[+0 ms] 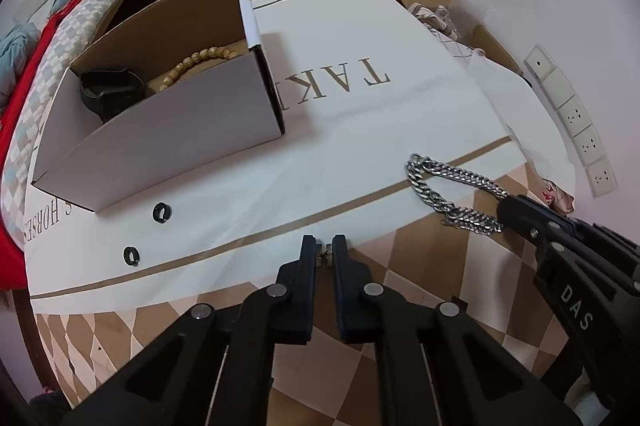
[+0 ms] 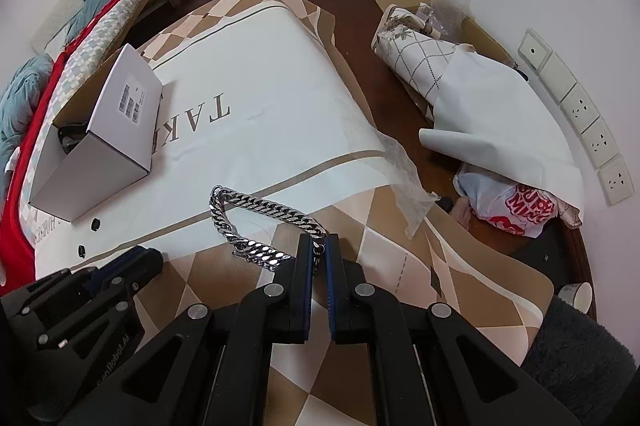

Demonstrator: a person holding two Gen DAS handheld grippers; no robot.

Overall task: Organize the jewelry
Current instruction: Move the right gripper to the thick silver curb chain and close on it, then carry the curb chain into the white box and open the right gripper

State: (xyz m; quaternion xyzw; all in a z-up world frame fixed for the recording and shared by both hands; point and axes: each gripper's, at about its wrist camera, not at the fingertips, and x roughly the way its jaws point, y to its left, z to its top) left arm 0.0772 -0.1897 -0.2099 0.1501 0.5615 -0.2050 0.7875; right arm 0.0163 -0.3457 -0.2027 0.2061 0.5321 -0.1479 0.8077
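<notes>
A white cardboard box [image 1: 180, 130] stands open on the cloth-covered table [image 1: 360, 130]. It holds a string of wooden beads [image 1: 200, 60] and a black band [image 1: 110, 90]. Two small black rings [image 1: 162, 213] [image 1: 131, 255] lie in front of the box. My left gripper [image 1: 324, 253] is shut on a small knurled metal piece [image 1: 324, 255] just above the cloth. A heavy silver chain [image 2: 256, 222] lies folded on the table, and my right gripper [image 2: 319, 250] is shut on one end of it. From the right wrist view, the left gripper [image 2: 148, 262] is low at the left.
A bed with red and teal covers [image 2: 60, 74] runs along the left. On the floor to the right lie rolled cloths [image 2: 424, 54], a plastic bag [image 2: 516, 210] and a paper cup [image 2: 580, 296]. Wall sockets [image 2: 588, 114] line the right wall. A dark fuzzy sleeve [image 2: 576, 342] shows bottom right.
</notes>
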